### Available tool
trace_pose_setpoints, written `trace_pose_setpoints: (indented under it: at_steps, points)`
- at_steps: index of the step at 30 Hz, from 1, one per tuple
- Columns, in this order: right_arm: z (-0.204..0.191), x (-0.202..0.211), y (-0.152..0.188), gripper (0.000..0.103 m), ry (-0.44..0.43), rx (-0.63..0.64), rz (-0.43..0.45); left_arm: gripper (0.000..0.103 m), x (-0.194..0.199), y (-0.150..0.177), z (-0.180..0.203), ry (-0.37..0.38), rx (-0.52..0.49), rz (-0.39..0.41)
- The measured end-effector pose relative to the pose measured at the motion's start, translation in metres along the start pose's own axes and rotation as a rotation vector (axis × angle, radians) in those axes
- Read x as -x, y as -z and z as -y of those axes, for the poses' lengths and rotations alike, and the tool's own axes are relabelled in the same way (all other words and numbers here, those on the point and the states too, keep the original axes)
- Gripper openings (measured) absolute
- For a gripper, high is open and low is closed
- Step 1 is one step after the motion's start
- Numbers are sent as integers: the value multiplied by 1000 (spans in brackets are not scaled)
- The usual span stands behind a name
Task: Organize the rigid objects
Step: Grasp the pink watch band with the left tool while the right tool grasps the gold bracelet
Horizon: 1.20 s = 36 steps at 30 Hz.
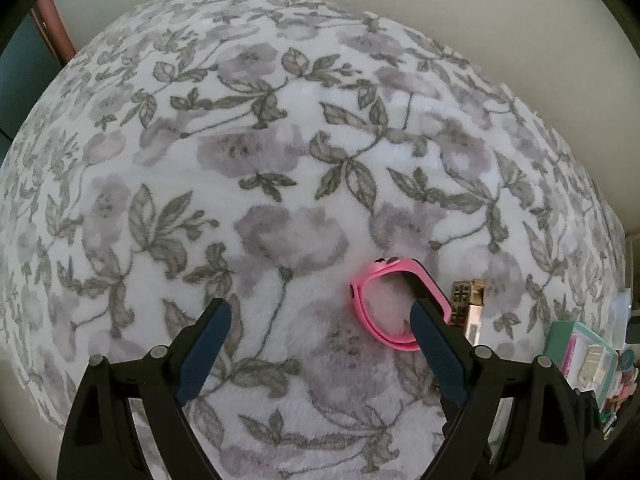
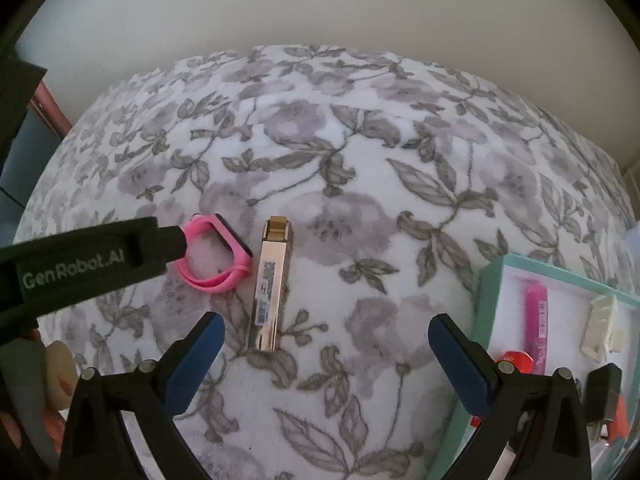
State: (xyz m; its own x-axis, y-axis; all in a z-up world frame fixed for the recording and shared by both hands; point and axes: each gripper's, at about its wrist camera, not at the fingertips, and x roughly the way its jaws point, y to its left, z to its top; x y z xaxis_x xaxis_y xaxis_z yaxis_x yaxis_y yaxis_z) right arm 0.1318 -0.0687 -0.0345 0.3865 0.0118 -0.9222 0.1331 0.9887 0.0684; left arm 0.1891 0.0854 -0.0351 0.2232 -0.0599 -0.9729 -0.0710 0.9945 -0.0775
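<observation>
A pink wristband (image 1: 394,306) lies on the floral blanket (image 1: 280,152). My left gripper (image 1: 320,312) is open and points steeply down, and its right finger (image 1: 434,336) overlaps the band's near side. Nothing is between the pads. In the right wrist view the left gripper's black housing (image 2: 80,260) reaches in from the left to the pink wristband (image 2: 216,258). Just right of the band lies a gold rectangular case (image 2: 270,284), lengthwise away from me. My right gripper (image 2: 326,324) hangs open over bare blanket, right of the case's near end, holding nothing.
A teal open box (image 2: 496,280) stands at the right edge of the blanket, holding a pink tube (image 2: 536,316), a white piece (image 2: 600,328) and a red item (image 2: 518,360). The same teal box (image 1: 558,334) shows in the left wrist view. A pale wall runs behind.
</observation>
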Motion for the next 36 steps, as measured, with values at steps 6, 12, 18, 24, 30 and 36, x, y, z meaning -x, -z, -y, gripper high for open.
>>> trace_pose_setpoints:
  at_steps: [6, 12, 18, 24, 30, 36]
  points:
    - [-6, -13, -1, 98, 17, 19, -5, 91, -11, -1, -3, -14, 9, -14]
    - [-11, -23, -2, 90, 29, 35, -5, 91, -20, -6, -2, -35, -12, -6]
    - [-15, -31, -5, 82, 38, 42, 4, 69, -28, -6, 2, -63, -45, 0]
    - [-15, -27, -7, 57, 49, 45, 35, 44, -23, -9, 13, -31, -71, 8]
    - [-14, -24, -6, 35, 45, 54, 40, 18, -20, -7, 23, 8, -97, 6]
    - [-12, -21, -4, 23, 37, 46, 32, 12, -18, -5, 32, 31, -92, 7]
